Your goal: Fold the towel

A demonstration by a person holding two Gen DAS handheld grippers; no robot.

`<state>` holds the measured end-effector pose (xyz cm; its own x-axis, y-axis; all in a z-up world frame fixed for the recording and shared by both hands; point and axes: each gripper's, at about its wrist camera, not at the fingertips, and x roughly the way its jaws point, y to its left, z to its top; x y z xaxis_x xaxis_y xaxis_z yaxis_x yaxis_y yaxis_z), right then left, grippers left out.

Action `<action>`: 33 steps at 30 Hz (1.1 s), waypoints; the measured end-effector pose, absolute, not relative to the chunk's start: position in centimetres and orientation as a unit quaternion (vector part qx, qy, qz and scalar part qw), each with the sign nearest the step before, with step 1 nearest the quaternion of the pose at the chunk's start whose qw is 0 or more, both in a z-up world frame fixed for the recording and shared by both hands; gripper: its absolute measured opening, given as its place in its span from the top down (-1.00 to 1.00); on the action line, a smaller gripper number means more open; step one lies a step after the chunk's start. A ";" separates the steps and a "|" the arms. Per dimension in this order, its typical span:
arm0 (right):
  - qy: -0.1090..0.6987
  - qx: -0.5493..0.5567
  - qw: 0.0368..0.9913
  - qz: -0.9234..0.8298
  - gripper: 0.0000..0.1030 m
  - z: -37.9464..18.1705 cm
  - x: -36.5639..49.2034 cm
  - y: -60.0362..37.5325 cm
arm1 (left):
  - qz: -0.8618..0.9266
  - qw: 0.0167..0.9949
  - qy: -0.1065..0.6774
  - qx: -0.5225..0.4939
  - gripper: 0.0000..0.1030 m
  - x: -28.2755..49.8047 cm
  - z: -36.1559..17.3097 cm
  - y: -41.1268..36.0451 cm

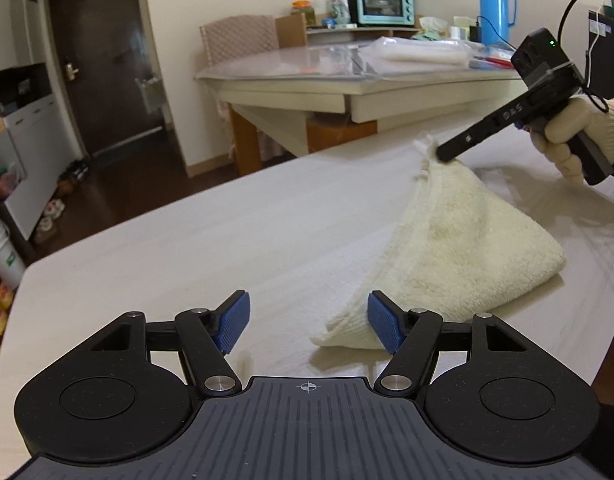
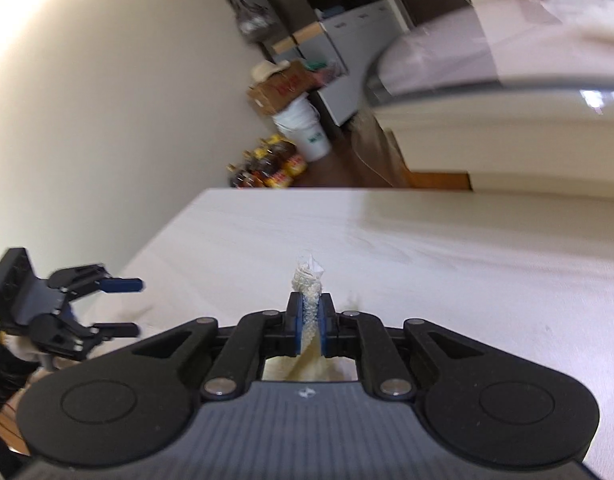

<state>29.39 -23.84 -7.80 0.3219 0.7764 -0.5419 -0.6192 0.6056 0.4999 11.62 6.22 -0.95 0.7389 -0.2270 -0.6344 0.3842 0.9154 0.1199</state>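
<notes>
There is one towel (image 1: 459, 248) and it is cream colored. It lies on the pale table (image 1: 187, 264), with one corner pulled up high so it looks like a little tent.

The left wrist view shows the whole towel. The left gripper (image 1: 309, 322) hangs just over the table with its two blue pads (image 1: 231, 322) wide apart and nothing between them. The near corner of the towel lies just beside the pad closest to the towel. This view also shows the right gripper (image 1: 443, 156) from the outside, pinching the top corner of the towel. A hand in a pale glove (image 1: 579, 136) holds its handle.

The right wrist view shows only a small bit of the towel (image 2: 309, 280). That bit is squeezed tight between the two blue pads (image 2: 295, 328) of the right gripper (image 2: 310, 326) and pokes out past them. Off to the side of the towel, the left gripper (image 2: 119, 306) shows up a bit blurry, with its two fingers spread apart.

So there are two grippers, one towel and one table under it.
</notes>
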 end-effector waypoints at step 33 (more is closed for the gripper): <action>0.292 -0.040 0.872 0.390 0.31 -4.1 21.4 -21.0 | -0.103 0.928 0.312 0.175 -0.45 15.0 -2.1 6.5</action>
<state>21.39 -20.98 -4.09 0.5250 0.6576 -0.5403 -0.7039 0.6923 0.1587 15.00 6.45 -2.14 0.7840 -0.0828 -0.6153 0.3012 0.9173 0.2603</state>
